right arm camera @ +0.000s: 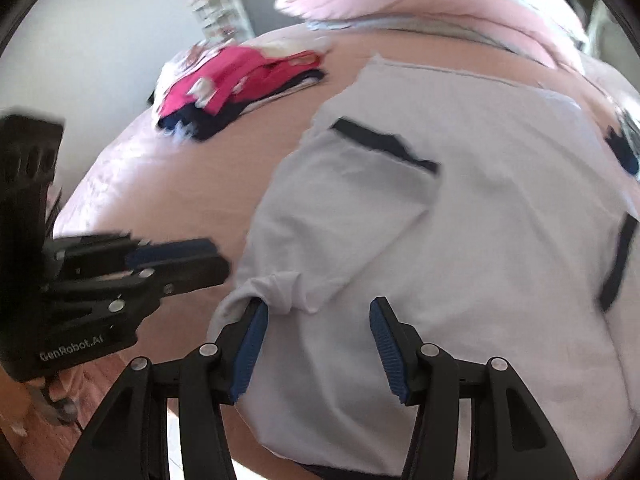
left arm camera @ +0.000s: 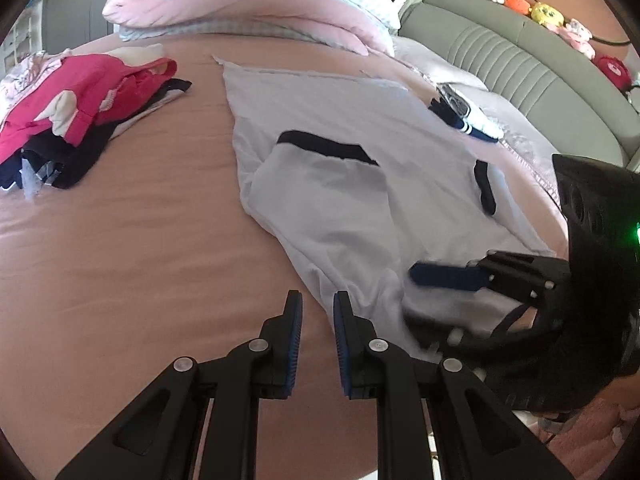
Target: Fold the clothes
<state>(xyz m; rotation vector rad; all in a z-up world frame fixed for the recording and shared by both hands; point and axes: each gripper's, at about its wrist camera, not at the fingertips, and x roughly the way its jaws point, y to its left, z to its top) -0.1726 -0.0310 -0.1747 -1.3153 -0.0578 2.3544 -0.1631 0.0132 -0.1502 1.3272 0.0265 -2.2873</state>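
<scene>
A white T-shirt with black trim lies spread on the pink bed sheet, one sleeve folded inward. My left gripper is open over the bare sheet, its right finger just beside the shirt's near left edge. In the right wrist view the T-shirt fills the middle. My right gripper stands wide open over the near hem, where the cloth is bunched against the left finger. One of the right gripper's blue pads shows from the side over the shirt's near right part. The left gripper appears, blurred, at the left.
A heap of red, cream and dark clothes sits at the back left. A folded pink quilt lies behind the shirt. A dark blue and white garment rests at the right by the grey headboard, which carries plush toys. The bed's near edge is just below the grippers.
</scene>
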